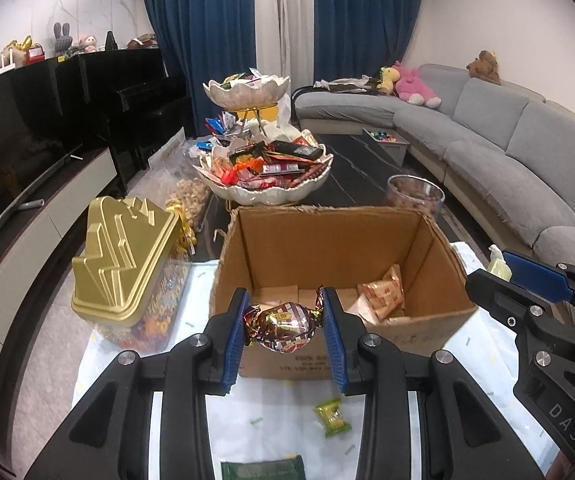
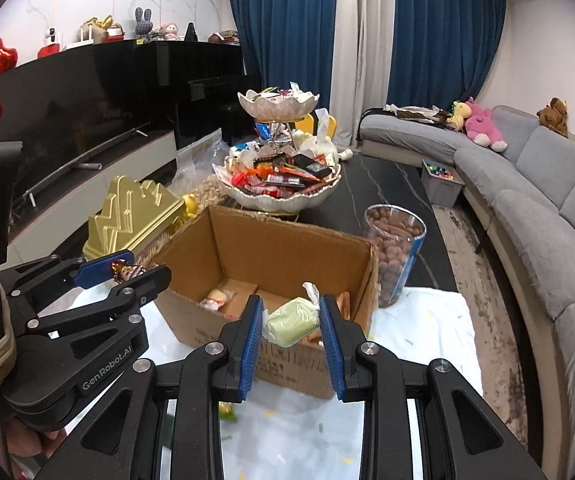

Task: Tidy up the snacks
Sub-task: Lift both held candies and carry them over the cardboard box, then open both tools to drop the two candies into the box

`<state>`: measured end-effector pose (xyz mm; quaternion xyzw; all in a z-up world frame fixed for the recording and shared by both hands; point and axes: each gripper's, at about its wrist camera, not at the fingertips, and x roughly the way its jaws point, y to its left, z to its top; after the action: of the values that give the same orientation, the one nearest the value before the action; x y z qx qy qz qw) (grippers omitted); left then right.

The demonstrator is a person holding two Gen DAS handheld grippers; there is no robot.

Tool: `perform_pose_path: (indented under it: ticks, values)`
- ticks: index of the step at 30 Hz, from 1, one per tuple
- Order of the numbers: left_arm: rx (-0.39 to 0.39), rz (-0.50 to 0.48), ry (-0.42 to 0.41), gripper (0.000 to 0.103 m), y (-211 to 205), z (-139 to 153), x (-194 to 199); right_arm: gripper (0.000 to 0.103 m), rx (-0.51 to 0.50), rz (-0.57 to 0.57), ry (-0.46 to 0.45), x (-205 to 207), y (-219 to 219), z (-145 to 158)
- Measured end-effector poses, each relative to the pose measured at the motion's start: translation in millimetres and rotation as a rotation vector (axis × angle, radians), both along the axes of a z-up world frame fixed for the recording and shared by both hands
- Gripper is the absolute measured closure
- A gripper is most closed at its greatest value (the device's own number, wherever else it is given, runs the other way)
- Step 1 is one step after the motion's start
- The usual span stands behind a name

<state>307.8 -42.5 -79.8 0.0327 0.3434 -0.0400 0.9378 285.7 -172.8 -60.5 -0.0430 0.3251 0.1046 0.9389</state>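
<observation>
A foil-wrapped brown-and-red candy (image 1: 283, 326) is clamped in the left gripper (image 1: 285, 330) before the open brown cardboard box (image 1: 327, 240). A pale green twist-wrapped sweet (image 2: 293, 320) is pinched by the right gripper (image 2: 291, 330) at the box's near rim (a few packets lie inside).

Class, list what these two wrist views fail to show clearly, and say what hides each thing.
- Left wrist view: dark green packet, cut off by the bottom edge.
- Left wrist view: printing on the brown cardboard box, hidden by the left gripper.
- Right wrist view: small green wrapper, mostly behind the right gripper.
</observation>
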Motion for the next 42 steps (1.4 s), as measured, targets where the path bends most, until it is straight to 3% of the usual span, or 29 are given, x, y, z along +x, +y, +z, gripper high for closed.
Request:
perform_pose_path:
  ticks: [18, 32, 38, 42]
  values:
    - [0.006, 0.002, 0.01, 0.067, 6.5, -0.1, 58.7, 0.072, -0.01, -0.012, 0.012, 54.6, 10.4, -3.3]
    - [0.011, 0.016, 0.071, 0.066, 11.9, -28.8, 86.1, 0.072, -0.024, -0.016, 0.09, 80.1, 16.5, -29.5]
    - [0.006, 0.025, 0.082, 0.053, 16.3, -29.4, 85.7, 0.072, -0.041, -0.014, 0.085, 80.8, 18.5, -27.9]
    - [0.004, 0.03, 0.076, 0.041, 19.3, -25.7, 83.2, 0.063, -0.055, -0.026, 0.075, 79.4, 18.1, -23.0]
